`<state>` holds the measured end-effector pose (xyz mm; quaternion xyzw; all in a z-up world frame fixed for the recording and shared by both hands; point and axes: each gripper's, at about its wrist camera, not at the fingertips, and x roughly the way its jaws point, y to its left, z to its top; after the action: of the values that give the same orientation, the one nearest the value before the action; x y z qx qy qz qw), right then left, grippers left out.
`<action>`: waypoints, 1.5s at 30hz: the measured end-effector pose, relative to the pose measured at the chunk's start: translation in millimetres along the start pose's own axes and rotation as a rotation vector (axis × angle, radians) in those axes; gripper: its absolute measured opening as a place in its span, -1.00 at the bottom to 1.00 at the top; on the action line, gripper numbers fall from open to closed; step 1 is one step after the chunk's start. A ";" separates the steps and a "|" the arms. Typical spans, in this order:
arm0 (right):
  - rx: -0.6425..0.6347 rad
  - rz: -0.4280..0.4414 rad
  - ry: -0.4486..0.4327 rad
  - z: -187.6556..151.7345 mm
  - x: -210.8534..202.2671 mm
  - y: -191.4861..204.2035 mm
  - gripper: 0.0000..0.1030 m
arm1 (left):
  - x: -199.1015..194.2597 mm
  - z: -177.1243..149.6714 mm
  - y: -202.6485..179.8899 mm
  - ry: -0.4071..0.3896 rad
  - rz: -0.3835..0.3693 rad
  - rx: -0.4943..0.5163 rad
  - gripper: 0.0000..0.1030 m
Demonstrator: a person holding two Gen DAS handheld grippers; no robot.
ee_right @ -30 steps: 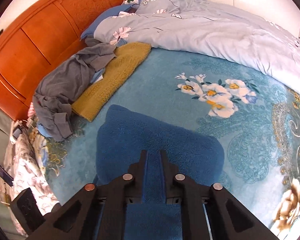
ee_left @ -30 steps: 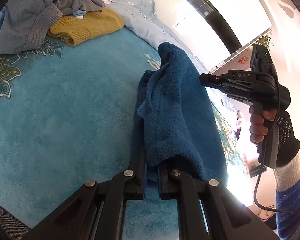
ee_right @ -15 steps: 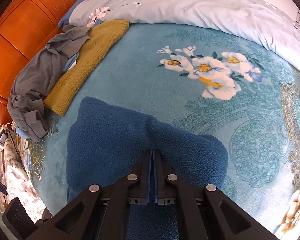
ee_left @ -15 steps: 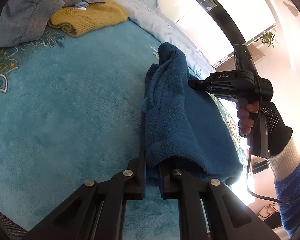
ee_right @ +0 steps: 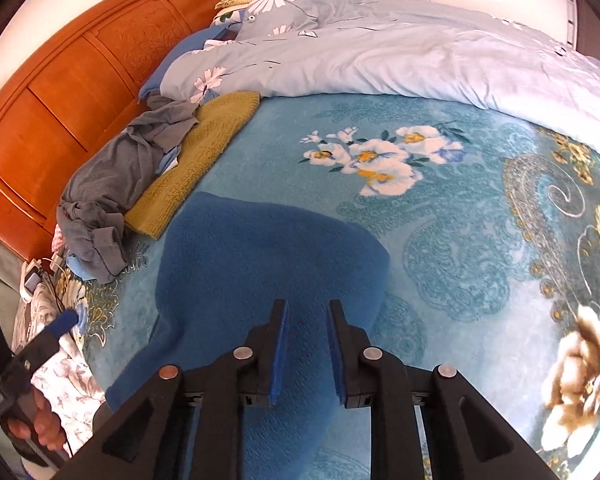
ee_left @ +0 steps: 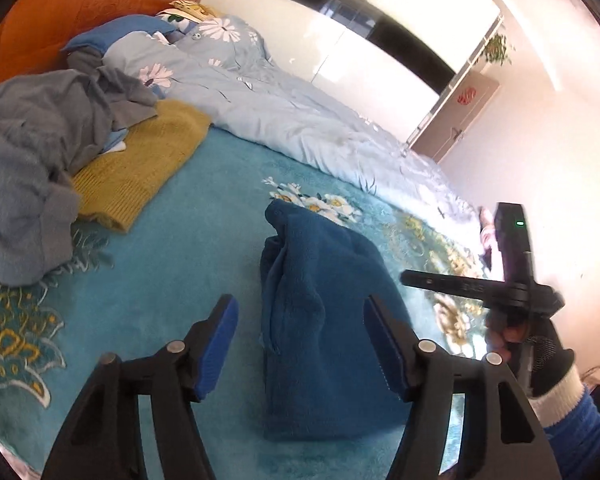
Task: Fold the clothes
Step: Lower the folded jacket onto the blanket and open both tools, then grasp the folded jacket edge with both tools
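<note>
We note the folded blue fleece garment (ee_left: 324, 320) lying on the teal floral blanket (ee_left: 180, 240) — long axis running away from the left gripper (ee_left: 300, 344), jaws spread wide. Right gripper (ee_right: 307, 350) parted above it, holding nothing.

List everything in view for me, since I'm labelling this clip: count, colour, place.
fleece garment: one, dark blue, folded on the bed blanket, in front of both grippers
knit sweater: one, mustard yellow, near the headboard, partly under the grey clothes
grey clothes: one crumpled heap, beside the headboard
duvet: one, pale blue with white flowers, along the far side
bed blanket: one, teal with flowers
headboard: one, orange wood
left gripper: open, above the fleece garment
right gripper: open, over the fleece garment
</note>
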<state>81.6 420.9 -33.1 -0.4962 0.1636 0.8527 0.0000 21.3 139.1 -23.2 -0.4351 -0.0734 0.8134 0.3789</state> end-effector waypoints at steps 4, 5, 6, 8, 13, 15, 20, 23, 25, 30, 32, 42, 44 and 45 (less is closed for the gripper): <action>0.043 0.013 -0.005 -23.8 -13.6 -19.1 -0.51 | 53.4 7.0 -1.0 0.173 -0.054 -0.016 0.31; 0.053 0.015 -0.007 -29.4 -16.4 -23.0 -0.46 | 62.3 7.2 0.5 0.201 -0.047 -0.029 0.31; 0.064 0.018 -0.010 -35.0 -19.2 -26.9 -0.40 | 68.7 7.0 1.8 0.220 -0.040 -0.036 0.31; 0.084 0.032 -0.006 -46.0 -20.6 -32.0 -0.35 | 76.6 4.5 7.5 0.244 -0.011 -0.045 0.31; 0.109 0.050 0.008 -67.3 -17.0 -38.4 -0.33 | 86.7 -6.1 24.2 0.288 -0.018 -0.102 0.31; 0.119 0.057 0.012 -72.3 -14.4 -41.1 -0.32 | 85.7 -10.5 26.0 0.292 -0.082 -0.129 0.27; 0.135 0.066 0.015 -77.2 -12.5 -42.0 -0.32 | 73.3 -13.3 17.0 0.255 -0.148 -0.106 -0.23; 0.140 0.064 0.009 -77.4 -14.1 -42.5 -0.31 | 66.2 -12.8 6.6 0.233 -0.208 -0.098 -0.41; 0.147 0.066 0.002 -76.4 -16.6 -43.7 -0.31 | 64.6 -14.7 4.4 0.228 -0.290 -0.139 -0.47; 0.140 0.067 -0.005 -73.8 -20.9 -40.4 -0.31 | 79.5 -27.2 15.9 0.251 -0.126 -0.111 -0.48; 0.129 0.066 -0.002 -73.4 -21.2 -37.0 -0.31 | 85.6 -32.9 25.5 0.261 -0.094 -0.123 -0.47; 0.059 0.068 -0.018 -65.4 -25.6 -11.8 -0.31 | 61.1 -23.8 4.4 0.206 -0.010 -0.033 -0.23; 0.025 0.060 -0.029 -62.0 -30.5 -3.0 -0.31 | 48.2 -12.1 -10.0 0.154 0.036 0.041 -0.22; 0.007 0.055 -0.031 -60.3 -32.1 1.9 -0.31 | 41.6 -3.4 -17.1 0.122 0.051 0.078 -0.22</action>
<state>148.6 407.5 -32.8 -0.4781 0.1805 0.8594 -0.0192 19.4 178.6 -44.8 -0.4705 -0.0070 0.7971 0.3784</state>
